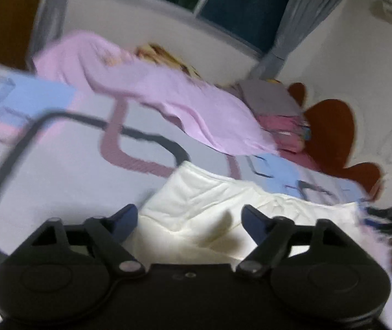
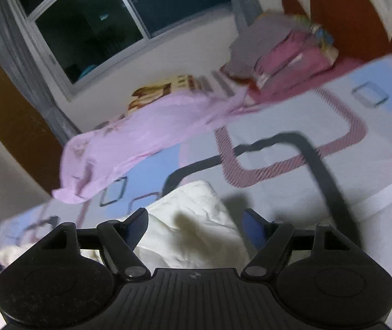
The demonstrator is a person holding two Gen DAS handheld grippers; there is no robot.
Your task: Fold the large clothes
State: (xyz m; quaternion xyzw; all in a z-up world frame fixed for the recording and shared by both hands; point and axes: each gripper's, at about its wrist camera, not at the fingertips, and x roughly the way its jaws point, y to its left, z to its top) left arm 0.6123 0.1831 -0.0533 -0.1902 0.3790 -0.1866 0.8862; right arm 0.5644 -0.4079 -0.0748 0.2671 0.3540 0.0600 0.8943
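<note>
A white garment [image 1: 209, 206] lies crumpled on the patterned bedsheet [image 1: 66, 176], right in front of my left gripper [image 1: 189, 214], which is open with its jaws wide apart just above the cloth. In the right wrist view the same white garment [image 2: 193, 220] lies under my right gripper [image 2: 196, 220], also open and holding nothing. A pink garment [image 1: 174, 101] lies spread farther back on the bed; it also shows in the right wrist view [image 2: 141, 132]. The other gripper shows blurred at the right edge of the left wrist view.
A stack of folded grey and pink clothes [image 2: 283, 52] sits near the red headboard [image 1: 330, 129]. A window [image 2: 86, 27] with grey curtains is behind the bed. A yellow-brown printed cloth [image 2: 157, 90] lies beyond the pink garment. The bed's edge [image 2: 388, 192] runs at right.
</note>
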